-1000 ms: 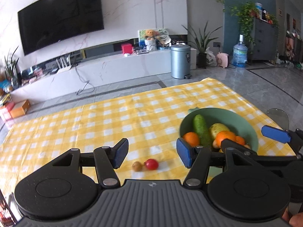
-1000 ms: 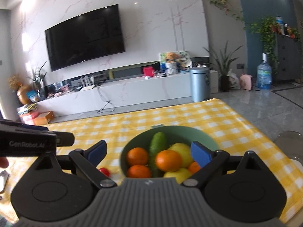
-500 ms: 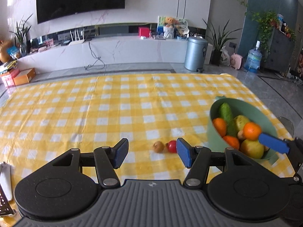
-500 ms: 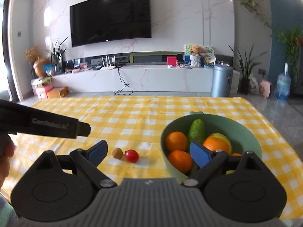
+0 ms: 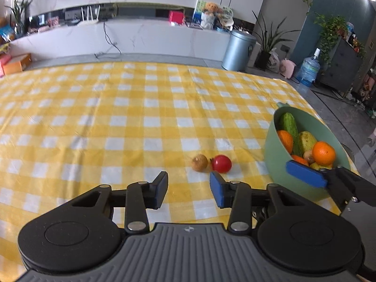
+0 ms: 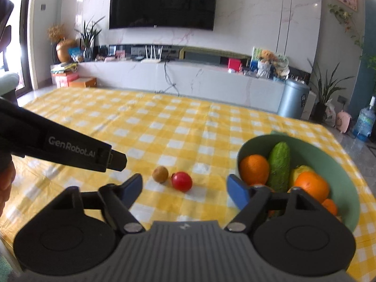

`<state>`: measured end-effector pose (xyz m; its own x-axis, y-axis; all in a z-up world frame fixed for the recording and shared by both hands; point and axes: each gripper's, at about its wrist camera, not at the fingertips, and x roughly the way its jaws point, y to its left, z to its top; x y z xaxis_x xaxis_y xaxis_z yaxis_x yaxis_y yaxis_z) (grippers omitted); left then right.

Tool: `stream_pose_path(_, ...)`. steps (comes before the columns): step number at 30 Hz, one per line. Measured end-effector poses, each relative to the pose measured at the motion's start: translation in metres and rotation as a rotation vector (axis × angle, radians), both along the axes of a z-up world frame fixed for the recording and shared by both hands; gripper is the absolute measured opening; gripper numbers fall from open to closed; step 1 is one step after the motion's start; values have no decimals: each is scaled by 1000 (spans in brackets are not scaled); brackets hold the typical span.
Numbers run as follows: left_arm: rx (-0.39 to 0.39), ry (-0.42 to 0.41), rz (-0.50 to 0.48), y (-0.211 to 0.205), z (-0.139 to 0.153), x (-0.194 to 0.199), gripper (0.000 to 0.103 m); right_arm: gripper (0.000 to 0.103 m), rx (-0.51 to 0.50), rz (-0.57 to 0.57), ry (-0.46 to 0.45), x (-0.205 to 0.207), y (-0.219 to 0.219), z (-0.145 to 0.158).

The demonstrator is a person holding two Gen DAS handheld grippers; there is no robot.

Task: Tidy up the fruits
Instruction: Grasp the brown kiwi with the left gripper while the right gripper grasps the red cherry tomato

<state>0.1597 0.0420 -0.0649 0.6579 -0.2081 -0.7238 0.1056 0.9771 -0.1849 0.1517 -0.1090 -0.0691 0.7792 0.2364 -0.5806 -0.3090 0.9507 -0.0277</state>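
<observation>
On the yellow checked cloth (image 5: 131, 127) lie a small brown fruit (image 5: 199, 162) and a red tomato (image 5: 221, 163), touching side by side. My left gripper (image 5: 189, 188) hovers just short of them; its jaws are closing with nothing between them. To the right stands a green bowl (image 5: 273, 157) holding oranges, a cucumber and yellowish fruit. My right gripper (image 6: 185, 191) hangs between the tomato (image 6: 181, 181) and the bowl (image 6: 340, 162), its right finger in front of the bowl's rim; its jaws are closing too and hold nothing. The brown fruit (image 6: 160, 174) lies left of the tomato.
The left gripper's black body (image 6: 70, 148) crosses the left of the right wrist view, with a hand (image 6: 4, 183) behind it. The table's right edge runs close past the bowl. Beyond the table are a white TV console (image 6: 188, 80), a metal bin (image 5: 237, 49) and a water bottle (image 5: 307, 70).
Both grippers came down and closer to the cloth, and both views rolled level. The jaws of both narrowed. The two loose fruits now look larger and nearer.
</observation>
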Motion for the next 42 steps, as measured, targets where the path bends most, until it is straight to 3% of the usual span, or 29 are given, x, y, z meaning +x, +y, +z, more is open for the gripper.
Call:
stream_pose_path(4, -25, 12, -9, 1, -11, 7, 46, 50, -6, -2, 33, 13, 4, -10)
stream_pose_path(8, -67, 33, -21, 2, -22, 17, 36, 41, 0, -7, 69, 26, 8, -21)
stream_pose_path(12, -105, 45, -32, -3, -28, 31, 34, 39, -12, -5, 84, 36, 14, -31)
stream_pose_path(17, -55, 60, -39, -12, -39, 48, 34, 35, -18, -19, 85, 44, 18, -38)
stream_pose_path(20, -64, 72, -38, -11, -47, 55, 34, 32, -18, -26, 85, 48, 19, -42)
stream_pose_path(34, -78, 66, -53, -15, -55, 67, 32, 27, -4, -40, 94, 59, 21, -54)
stream_pose_path(42, -87, 49, -50, -12, -56, 66, 25, 27, 18, -36, 102, 63, 18, -56)
